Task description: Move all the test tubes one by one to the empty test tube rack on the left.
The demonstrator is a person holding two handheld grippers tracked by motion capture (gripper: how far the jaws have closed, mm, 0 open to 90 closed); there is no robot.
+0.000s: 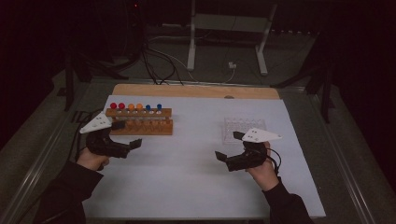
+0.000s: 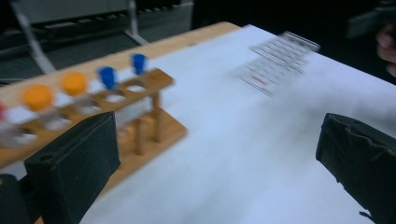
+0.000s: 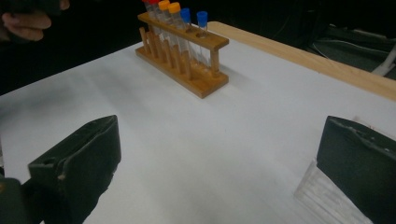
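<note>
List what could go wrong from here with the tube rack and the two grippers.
1. The left gripper, jaws wide open, sits close beside the wooden test-tube rack; a swing could knock it and tip the capped tubes with red, orange and blue caps.
2. The right gripper hovers just in front of the clear plastic well plate; it might shove the light plate across the white sheet.

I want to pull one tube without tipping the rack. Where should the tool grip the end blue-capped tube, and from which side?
Grip the blue-capped tube just under its cap, on the stretch that stands above the wooden rack. Come from above, at the rack's open end: the tube stands upright, its only neighbour is on one side, and lifting straight up likely clears the hole.
</note>
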